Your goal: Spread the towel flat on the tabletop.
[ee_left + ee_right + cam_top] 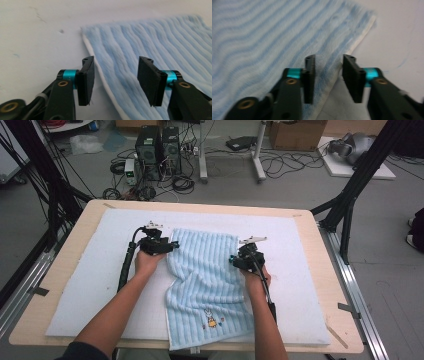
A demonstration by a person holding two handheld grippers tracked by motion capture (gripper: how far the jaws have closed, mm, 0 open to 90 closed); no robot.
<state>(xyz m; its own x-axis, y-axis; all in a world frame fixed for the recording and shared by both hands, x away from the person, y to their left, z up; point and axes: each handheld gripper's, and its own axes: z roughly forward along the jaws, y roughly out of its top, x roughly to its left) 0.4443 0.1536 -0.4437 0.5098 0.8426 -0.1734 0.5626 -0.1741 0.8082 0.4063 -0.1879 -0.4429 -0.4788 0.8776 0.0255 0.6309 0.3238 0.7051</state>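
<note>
While the white foam pad [90, 285] spreads under everything you are working on, the light blue ribbed towel [205, 280] lies flat across its middle, running from between your 2 grippers back toward you. It sits to the inner side of each claw: right of the left gripper [172, 245] and left of the right gripper [234, 261].

In the left gripper view, the jaws of the left gripper [115, 80] stand well apart, empty, straddling the towel's [150, 50] white-bound edge, with the far corner ahead of the tips. In the right gripper view, the right gripper [328, 77] also has its jaws parted, more narrowly, with nothing between them, and the towel's [262, 37] side hem runs just under the gap toward its corner beyond.

You look to be at the reaching step before a fold, neither edge yet gripped. The next move likely calls for you to lower each claw until 1 jaw slides under the hem, then close on the cloth near both far corners evenly, so the towel lifts without skewing.

No brand or legible writing appears; the 1 mark is a small embroidered figure [212, 318] near the towel's near end, too small to make out.
</note>
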